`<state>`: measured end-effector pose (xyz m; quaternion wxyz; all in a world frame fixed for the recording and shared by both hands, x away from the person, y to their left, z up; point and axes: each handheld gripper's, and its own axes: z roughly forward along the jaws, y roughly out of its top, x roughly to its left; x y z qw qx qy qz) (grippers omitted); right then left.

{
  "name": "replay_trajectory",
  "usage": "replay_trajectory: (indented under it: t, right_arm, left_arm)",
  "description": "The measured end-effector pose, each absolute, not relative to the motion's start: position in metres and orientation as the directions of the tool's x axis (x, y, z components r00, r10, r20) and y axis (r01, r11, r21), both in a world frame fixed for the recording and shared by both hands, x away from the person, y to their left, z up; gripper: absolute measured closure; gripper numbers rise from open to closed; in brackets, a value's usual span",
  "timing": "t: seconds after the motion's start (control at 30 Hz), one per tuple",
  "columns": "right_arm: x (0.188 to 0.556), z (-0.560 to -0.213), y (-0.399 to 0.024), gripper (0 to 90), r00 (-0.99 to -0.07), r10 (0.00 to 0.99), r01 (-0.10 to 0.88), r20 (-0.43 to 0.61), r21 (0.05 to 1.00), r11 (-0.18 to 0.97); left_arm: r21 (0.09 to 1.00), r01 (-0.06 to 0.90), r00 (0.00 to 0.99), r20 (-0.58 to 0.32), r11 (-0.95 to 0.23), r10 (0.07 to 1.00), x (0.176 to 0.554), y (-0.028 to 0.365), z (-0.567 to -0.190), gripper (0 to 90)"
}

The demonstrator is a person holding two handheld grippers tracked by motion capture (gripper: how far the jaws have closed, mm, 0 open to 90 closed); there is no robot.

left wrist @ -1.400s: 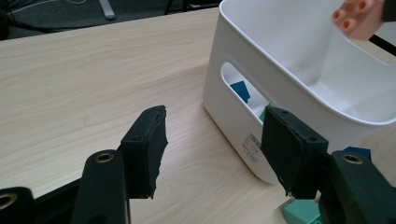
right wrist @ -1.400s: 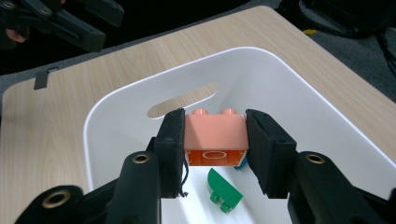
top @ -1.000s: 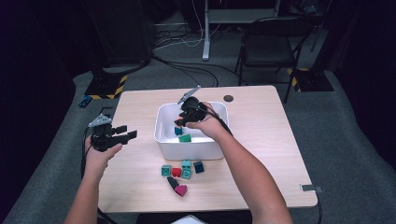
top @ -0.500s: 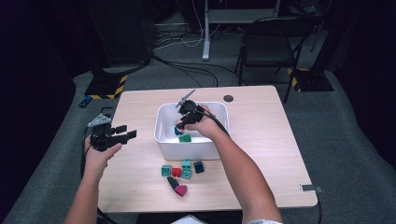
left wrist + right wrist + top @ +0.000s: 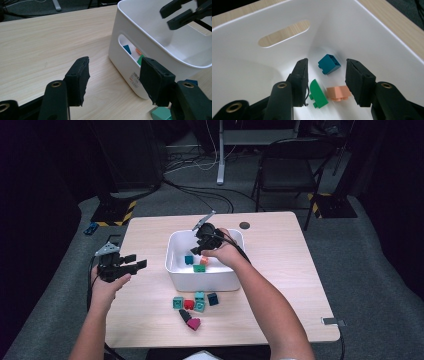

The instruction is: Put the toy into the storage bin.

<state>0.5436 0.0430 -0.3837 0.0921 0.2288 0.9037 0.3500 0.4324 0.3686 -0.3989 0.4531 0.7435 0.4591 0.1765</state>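
A white bin [image 5: 200, 281] stands mid-table. On its floor lie a dark teal block [image 5: 329, 64], a green block [image 5: 318, 93] and an orange block [image 5: 338, 93]. My right gripper [image 5: 197, 251] hangs over the bin's inside. Its jaws have just been opening and stand open, with nothing held between the pads [image 5: 301, 82]; the blocks lie below them. My left gripper [image 5: 135, 265] hovers open and empty over bare table left of the bin [image 5: 125, 67]. The left gripper view also catches the right gripper [image 5: 180, 13] above the bin's rim.
Several loose blocks lie in front of the bin: teal [image 5: 178, 302], red [image 5: 189, 304], light teal [image 5: 200, 301], dark blue [image 5: 213, 298] and magenta [image 5: 193, 323]. A round grommet [image 5: 244, 225] sits near the table's far edge. A folding chair [image 5: 290, 170] and cables lie beyond.
The right gripper's jaws have spread apart and shifted slightly over the bin. An orange block now lies on the bin floor beside the teal and green ones. The left hand has kept still.
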Motion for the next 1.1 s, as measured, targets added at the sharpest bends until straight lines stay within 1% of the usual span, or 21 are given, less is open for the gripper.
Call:
replay_trajectory:
  t: [0.17,0.27,0.53,0.8,0.97,1.1]
  right_arm:
    - [0.526,-0.363,0.032,51.7,-0.877,0.480,0.337,0.000,0.714,0.614]
    - [0.512,-0.351,0.025,51.5,-0.887,0.461,0.305,-0.012,0.735,0.605]
    - [0.473,-0.333,0.014,51.5,-0.904,0.426,0.252,-0.040,0.754,0.606]
    - [0.444,-0.329,0.001,51.5,-0.910,0.414,0.239,-0.035,0.771,0.591]
    - [0.431,-0.334,-0.009,51.5,-0.909,0.415,0.230,-0.044,0.776,0.588]
    - [0.419,-0.339,-0.016,51.5,-0.905,0.424,0.241,-0.038,0.776,0.583]
  left_arm:
    - [0.839,0.518,0.517,-0.151,-0.168,0.842,0.432,0.368,-0.399,40.6]
    - [0.839,0.518,0.514,-0.152,-0.165,0.844,0.431,0.368,-0.398,40.6]
    - [0.842,0.514,0.513,-0.150,-0.162,0.845,0.432,0.367,-0.400,40.5]
    - [0.835,0.525,0.516,-0.155,-0.168,0.842,0.432,0.364,-0.400,40.5]
    - [0.835,0.523,0.520,-0.156,-0.169,0.840,0.431,0.363,-0.400,40.5]
    - [0.836,0.522,0.521,-0.159,-0.166,0.839,0.431,0.362,-0.400,40.5]
